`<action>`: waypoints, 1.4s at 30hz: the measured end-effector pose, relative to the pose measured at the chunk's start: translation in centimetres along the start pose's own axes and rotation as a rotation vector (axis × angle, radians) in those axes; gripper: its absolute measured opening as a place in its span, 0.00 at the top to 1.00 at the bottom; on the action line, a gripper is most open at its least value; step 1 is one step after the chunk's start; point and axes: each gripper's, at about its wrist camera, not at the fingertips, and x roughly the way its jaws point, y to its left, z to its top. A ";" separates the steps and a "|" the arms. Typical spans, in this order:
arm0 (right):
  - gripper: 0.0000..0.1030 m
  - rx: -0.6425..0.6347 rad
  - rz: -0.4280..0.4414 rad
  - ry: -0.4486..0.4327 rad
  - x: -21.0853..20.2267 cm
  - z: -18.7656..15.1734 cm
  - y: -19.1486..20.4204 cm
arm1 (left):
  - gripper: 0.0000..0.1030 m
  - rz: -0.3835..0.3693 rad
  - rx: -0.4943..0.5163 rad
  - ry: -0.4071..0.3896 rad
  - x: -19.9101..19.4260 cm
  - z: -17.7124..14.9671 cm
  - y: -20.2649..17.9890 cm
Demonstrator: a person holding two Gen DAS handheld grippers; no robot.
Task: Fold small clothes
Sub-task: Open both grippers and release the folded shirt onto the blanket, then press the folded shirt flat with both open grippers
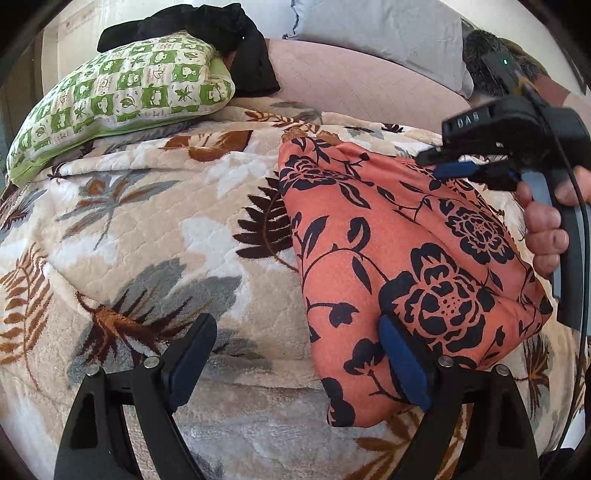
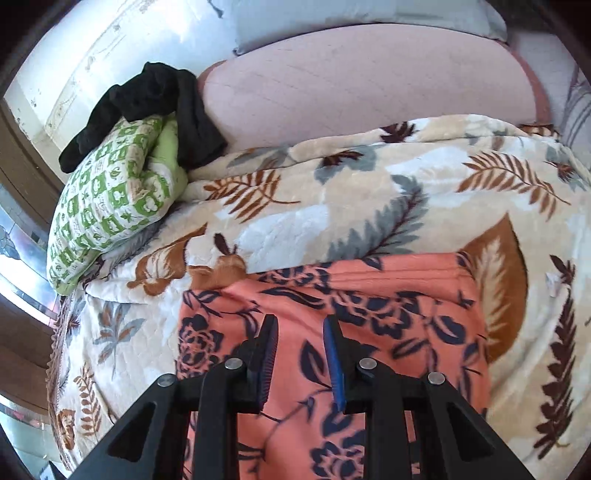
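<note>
An orange garment with black flowers point(image 1: 388, 236) lies folded on the leaf-patterned blanket point(image 1: 147, 229). My left gripper point(image 1: 295, 350) is open, low over the garment's near left corner; its right finger point(image 1: 402, 365) touches the cloth edge, nothing between the jaws. My right gripper point(image 2: 301, 354) hovers over the same garment point(image 2: 369, 295) with its jaws partly open and empty. It also shows in the left wrist view point(image 1: 454, 166), at the garment's far right edge, held by a hand.
A green patterned pillow point(image 1: 122, 99) lies at the far left with black clothing point(image 1: 229, 40) draped over it. A pink mattress point(image 2: 369, 77) and a grey pillow point(image 1: 376, 26) lie behind the blanket.
</note>
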 end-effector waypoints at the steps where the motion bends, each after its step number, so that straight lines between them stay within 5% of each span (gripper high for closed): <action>1: 0.74 0.008 -0.026 0.009 0.2 -0.3 -0.9 | 0.12 0.003 0.001 -0.002 0.0 0.0 -0.1; 3: 0.73 0.031 -0.096 0.057 1.6 -1.0 -2.9 | 0.12 0.003 0.007 -0.004 0.0 -0.1 -0.2; 6: 0.73 0.079 -0.021 0.017 2.5 -1.9 -5.4 | 0.11 0.007 0.011 -0.008 0.1 -0.1 -0.2; 16: 0.73 0.108 0.002 0.002 1.0 -2.2 -5.9 | 0.06 0.005 -0.004 -0.001 0.3 -0.1 0.2; 23: 0.71 0.106 0.069 -0.094 -5.5 -8.2 -4.3 | 0.00 -0.002 -0.066 0.032 0.7 -0.3 0.9; 25: 0.70 0.131 0.075 -0.074 -5.3 -10.6 -5.0 | 0.00 -0.006 -0.064 0.042 0.7 -0.4 0.8; 27: 0.70 0.135 0.133 -0.146 -5.1 -12.7 -5.9 | 0.00 -0.024 -0.069 0.053 0.7 -0.4 0.9; 31: 0.70 0.133 0.146 -0.152 -5.0 -12.4 -6.0 | 0.00 -0.070 -0.079 0.087 0.4 0.1 1.3; 39: 0.70 0.287 0.239 -0.060 -4.4 -11.3 -7.7 | 0.00 -0.103 -0.107 -0.146 -2.8 1.4 0.5; 42: 0.70 0.327 0.278 -0.042 -4.4 -11.4 -8.3 | 0.00 -0.079 -0.072 -0.096 -1.2 1.3 -1.0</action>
